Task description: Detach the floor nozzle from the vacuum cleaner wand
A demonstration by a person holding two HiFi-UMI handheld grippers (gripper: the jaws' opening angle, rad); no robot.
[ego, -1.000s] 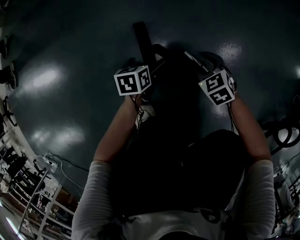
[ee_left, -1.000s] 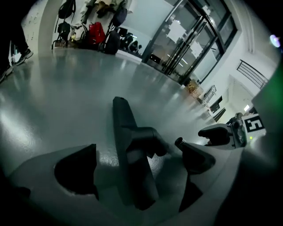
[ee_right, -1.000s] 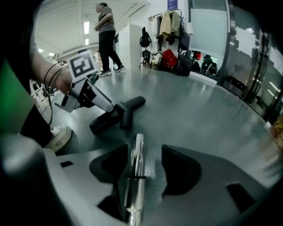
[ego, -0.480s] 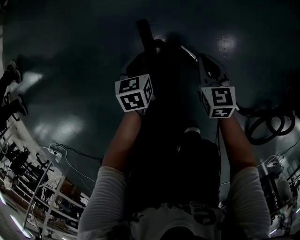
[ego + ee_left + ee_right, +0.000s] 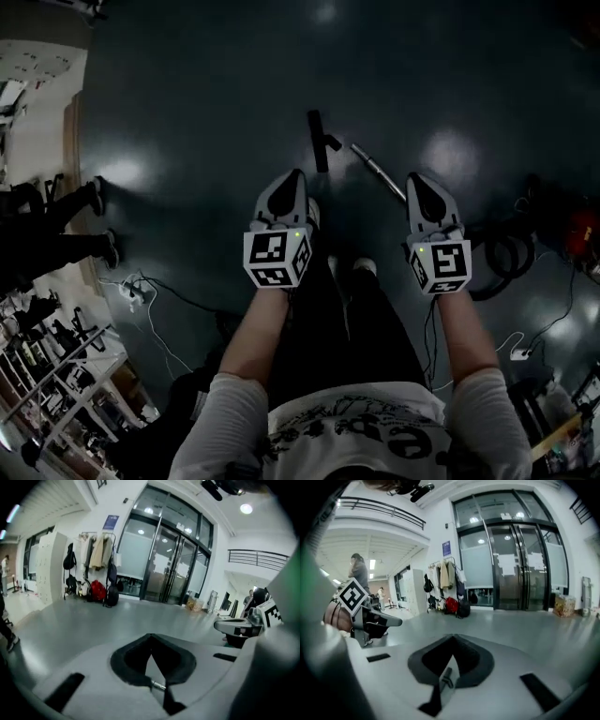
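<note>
Floor nozzle (image 5: 320, 141) lies on the dark floor (image 5: 206, 94), just beside the metal wand (image 5: 378, 173) end. Left gripper (image 5: 294, 176) and right gripper (image 5: 416, 180) are held above it, both jaws pressed together, empty.

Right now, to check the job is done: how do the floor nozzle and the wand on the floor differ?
The floor nozzle is black and broad; the wand is a thin silvery tube. The floor nozzle lies almost straight up the head view; the wand slants down to the right. The floor nozzle has a stub sticking out toward the wand; the wand looks plain. Both lie flat on the dark floor, seemingly apart.
</note>
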